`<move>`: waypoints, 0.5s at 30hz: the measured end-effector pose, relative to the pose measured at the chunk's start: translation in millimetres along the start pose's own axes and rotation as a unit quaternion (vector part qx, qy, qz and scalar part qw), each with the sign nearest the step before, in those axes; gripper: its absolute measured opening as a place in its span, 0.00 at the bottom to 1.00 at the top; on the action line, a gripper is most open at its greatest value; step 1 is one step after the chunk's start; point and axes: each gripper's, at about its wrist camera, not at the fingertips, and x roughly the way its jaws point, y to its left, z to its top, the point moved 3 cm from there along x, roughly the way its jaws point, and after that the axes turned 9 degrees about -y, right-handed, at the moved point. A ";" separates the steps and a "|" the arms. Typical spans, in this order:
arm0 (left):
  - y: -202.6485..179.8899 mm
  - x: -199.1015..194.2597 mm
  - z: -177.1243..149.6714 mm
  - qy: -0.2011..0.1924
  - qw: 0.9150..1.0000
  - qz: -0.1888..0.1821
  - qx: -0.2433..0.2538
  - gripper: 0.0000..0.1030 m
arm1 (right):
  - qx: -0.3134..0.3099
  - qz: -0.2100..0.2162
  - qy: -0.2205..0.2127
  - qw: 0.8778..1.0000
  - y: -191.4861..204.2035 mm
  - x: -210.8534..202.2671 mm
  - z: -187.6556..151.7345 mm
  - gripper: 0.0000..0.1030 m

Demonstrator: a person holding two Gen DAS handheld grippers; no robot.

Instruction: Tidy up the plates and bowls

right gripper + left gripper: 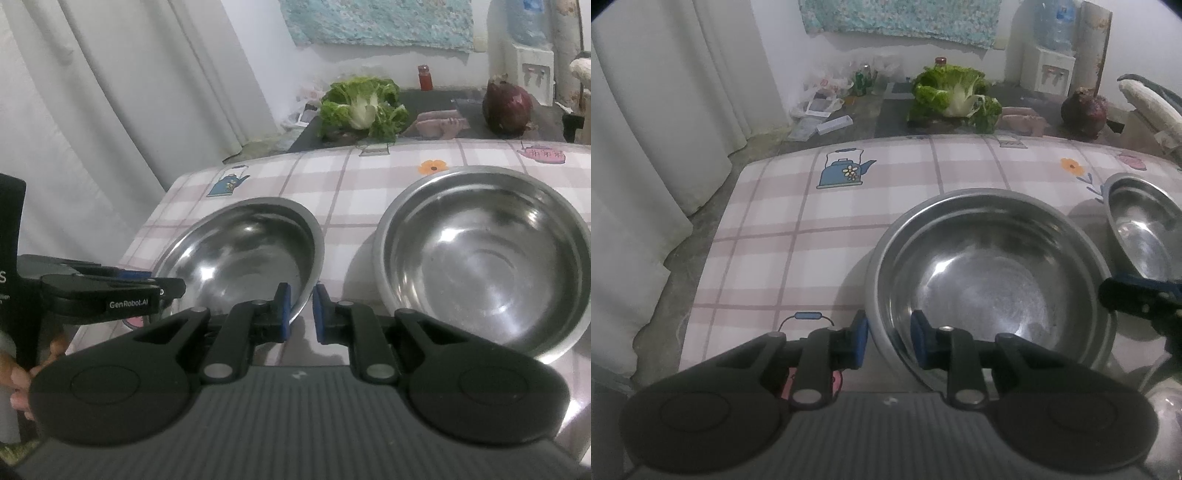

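The left gripper's [889, 341] blue pads [858, 343] are set narrowly apart astride the large bowl's [979, 277] rim at seven o'clock; whether they press cannot be told. The right gripper [300, 314] is almost fully closed on the same bowl's rim. A second bowl [480, 258] is seen at three o'clock, apart, on the checked cloth [812, 240]. Nesting is judged not yet done.

Dim indoor light; soft glare spots on the steel bowls [480, 258], perhaps from overhead. Fisheye bends the frame edges, corners dark, detail slightly soft.
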 end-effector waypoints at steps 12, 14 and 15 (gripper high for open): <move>-1.6 13.6 -0.4 0.020 1.000 0.000 -0.005 0.26 | 0.052 0.012 0.023 0.998 -11.6 14.9 -0.6 0.14; -2.3 15.6 -0.2 0.022 1.000 0.001 -0.005 0.26 | 0.054 0.014 0.024 0.998 -11.5 18.1 -1.6 0.14; -2.5 15.5 -0.2 0.022 1.000 0.002 -0.006 0.26 | 0.053 0.013 0.023 0.998 -11.2 18.4 -1.6 0.14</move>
